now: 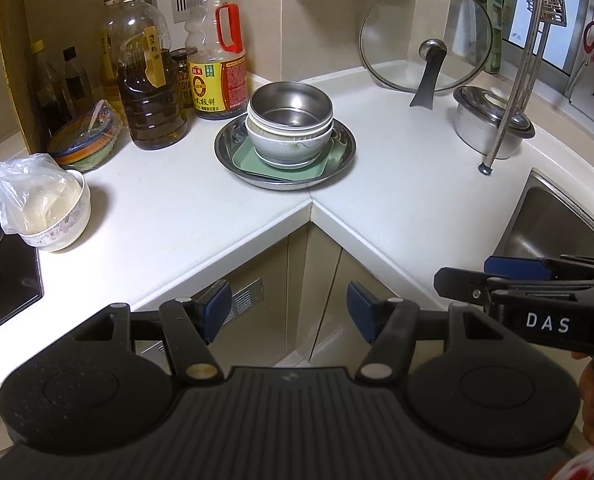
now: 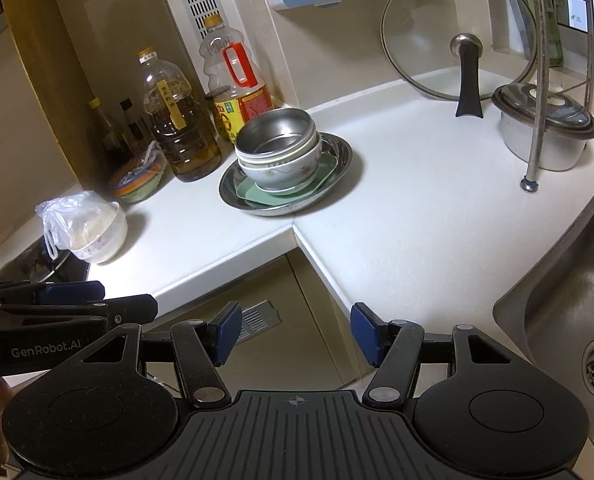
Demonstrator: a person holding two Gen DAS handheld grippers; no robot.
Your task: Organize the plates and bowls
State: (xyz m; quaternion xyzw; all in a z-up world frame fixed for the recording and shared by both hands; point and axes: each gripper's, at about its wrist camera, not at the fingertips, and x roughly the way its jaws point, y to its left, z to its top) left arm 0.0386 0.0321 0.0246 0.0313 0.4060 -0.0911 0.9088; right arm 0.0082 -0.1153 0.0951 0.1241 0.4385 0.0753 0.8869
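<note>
A stack of dishes stands on the white corner counter. A round steel plate (image 1: 347,148) (image 2: 343,160) is at the bottom, with a green square plate (image 1: 249,158) (image 2: 253,196) on it. On that sit white bowls (image 1: 285,146) (image 2: 285,174) topped by a steel bowl (image 1: 291,106) (image 2: 275,130). My left gripper (image 1: 289,312) is open with nothing between its blue pads, held off the counter's front edge and well short of the stack. My right gripper (image 2: 296,334) is likewise open and holds nothing, beside the left gripper (image 2: 69,300). The right gripper (image 1: 497,276) shows in the left wrist view.
Oil and sauce bottles (image 1: 153,76) (image 2: 181,120) line the back left. A flowered bowl with a plastic bag (image 1: 53,208) (image 2: 97,232) sits near the stovetop (image 1: 5,280). A glass lid (image 1: 425,36) (image 2: 457,36), a lidded steel pot (image 1: 489,124) (image 2: 545,128), a rack leg (image 1: 487,168) and the sink (image 2: 569,300) are at right.
</note>
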